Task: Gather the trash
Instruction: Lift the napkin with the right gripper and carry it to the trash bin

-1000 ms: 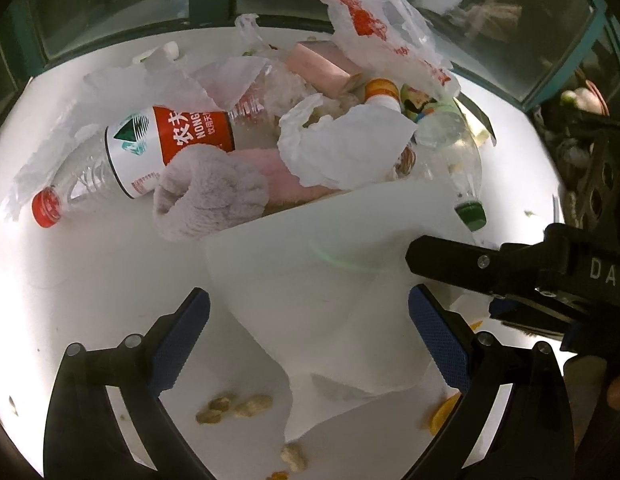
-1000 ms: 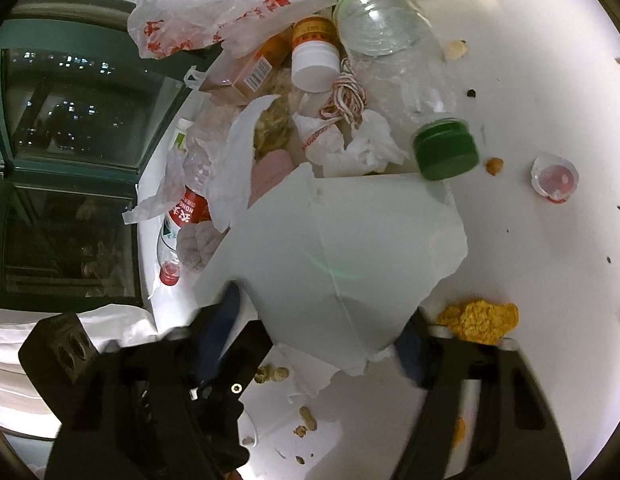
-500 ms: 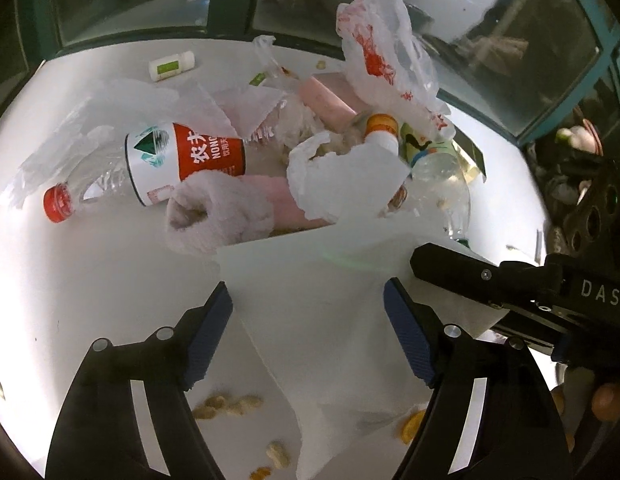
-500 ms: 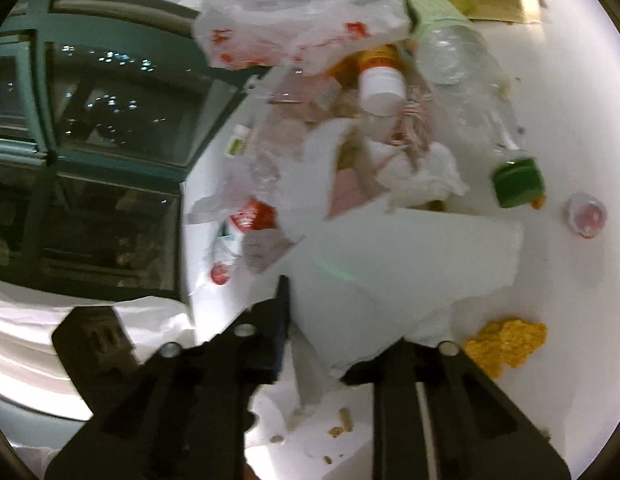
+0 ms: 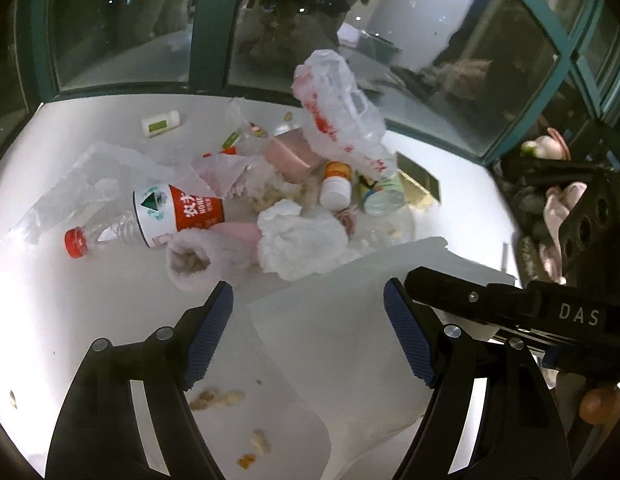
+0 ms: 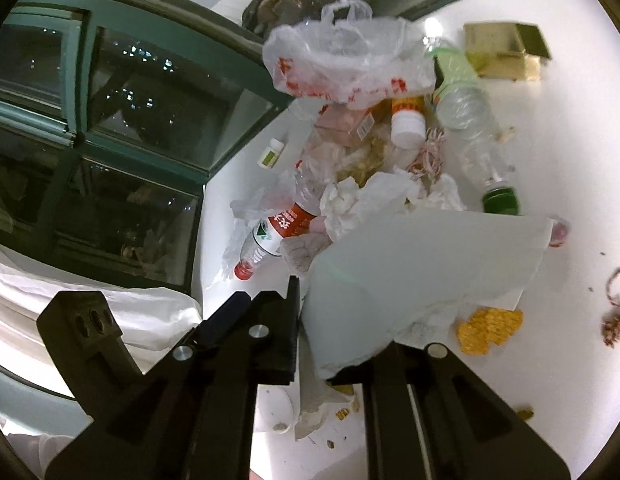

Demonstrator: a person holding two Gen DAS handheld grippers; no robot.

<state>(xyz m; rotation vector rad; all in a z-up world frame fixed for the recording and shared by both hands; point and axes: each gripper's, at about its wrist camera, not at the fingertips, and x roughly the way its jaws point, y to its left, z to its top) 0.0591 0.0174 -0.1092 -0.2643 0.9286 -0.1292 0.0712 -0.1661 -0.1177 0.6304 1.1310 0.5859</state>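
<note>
**Inspector:** Table (image 5: 50, 320) condition?

**Assistant:** White, with litter heaped near the window. Large white paper sheet (image 6: 410, 272) lifted clear at the near edge.

**Inspector:** Grippers?

**Assistant:** Right gripper (image 6: 334, 364) has just clenched on the sheet's corner. Left gripper (image 5: 310, 336) has narrowed but stands released, the sheet between its pads, apparently untouched.

**Inspector:** Smaller items?

**Assistant:** Red-printed plastic bag (image 5: 338, 120) tops the heap; red-labelled bottle (image 5: 150, 220) lies flat; crumbs (image 5: 218, 398) below.
</note>
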